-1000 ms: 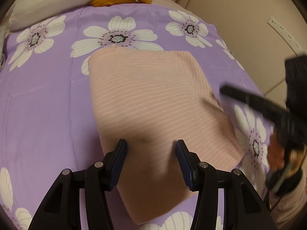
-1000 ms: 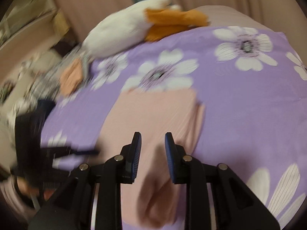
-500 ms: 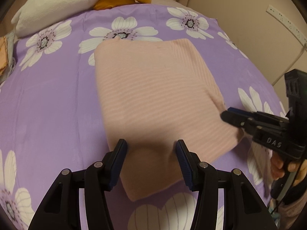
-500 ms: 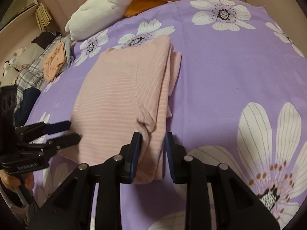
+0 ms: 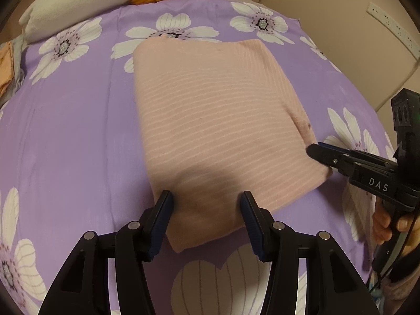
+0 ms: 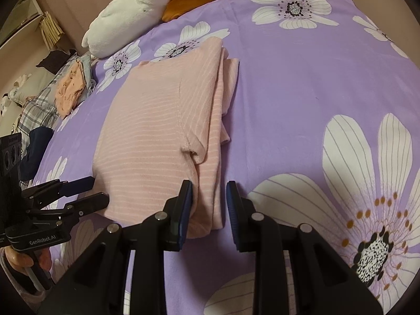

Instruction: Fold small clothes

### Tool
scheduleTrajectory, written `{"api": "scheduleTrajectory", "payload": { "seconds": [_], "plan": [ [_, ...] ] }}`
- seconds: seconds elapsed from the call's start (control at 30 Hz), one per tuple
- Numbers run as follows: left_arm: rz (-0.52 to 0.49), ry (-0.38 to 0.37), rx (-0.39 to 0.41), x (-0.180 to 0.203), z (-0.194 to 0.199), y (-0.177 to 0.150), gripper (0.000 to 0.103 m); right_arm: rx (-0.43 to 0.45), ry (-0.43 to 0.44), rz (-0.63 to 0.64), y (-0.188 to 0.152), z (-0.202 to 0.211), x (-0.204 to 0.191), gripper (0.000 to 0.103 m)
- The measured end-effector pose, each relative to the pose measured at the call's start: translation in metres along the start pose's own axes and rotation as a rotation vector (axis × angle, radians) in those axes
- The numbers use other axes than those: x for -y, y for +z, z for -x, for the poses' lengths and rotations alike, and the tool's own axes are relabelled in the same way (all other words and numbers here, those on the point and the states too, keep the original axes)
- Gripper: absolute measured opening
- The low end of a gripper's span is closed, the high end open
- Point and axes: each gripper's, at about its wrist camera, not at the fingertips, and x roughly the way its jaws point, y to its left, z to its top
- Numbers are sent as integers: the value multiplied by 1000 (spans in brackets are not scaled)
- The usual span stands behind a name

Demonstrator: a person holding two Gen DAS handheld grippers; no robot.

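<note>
A pink striped garment (image 5: 218, 120) lies folded flat on the purple flowered sheet (image 5: 71, 136); in the right wrist view (image 6: 157, 136) its layered edges show on the right side. My left gripper (image 5: 206, 210) is open and empty, its jaws on either side of the garment's near left corner. It also shows in the right wrist view (image 6: 84, 193), beside the garment's left edge. My right gripper (image 6: 208, 197) is open and empty, its jaws wide over the garment's near right corner. In the left wrist view the right gripper (image 5: 319, 152) touches the garment's right corner.
A white and orange plush toy (image 6: 147, 8) lies at the far end of the bed. A pile of other clothes (image 6: 65, 89) sits at the far left edge. A wall with a power strip (image 5: 391, 26) is to the right.
The garment has been laid down flat. My right gripper has opened wider at the near right corner. Both cameras have steadied and drawn slightly back.
</note>
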Motion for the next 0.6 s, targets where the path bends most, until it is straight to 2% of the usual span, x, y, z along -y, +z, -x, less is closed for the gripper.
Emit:
{"api": "scheduleTrajectory", "payload": {
  "seconds": [0.6],
  "plan": [
    [16,0,-6,-4,3,-8,51,-1,5,-35,-8,7,5,28]
  ]
}}
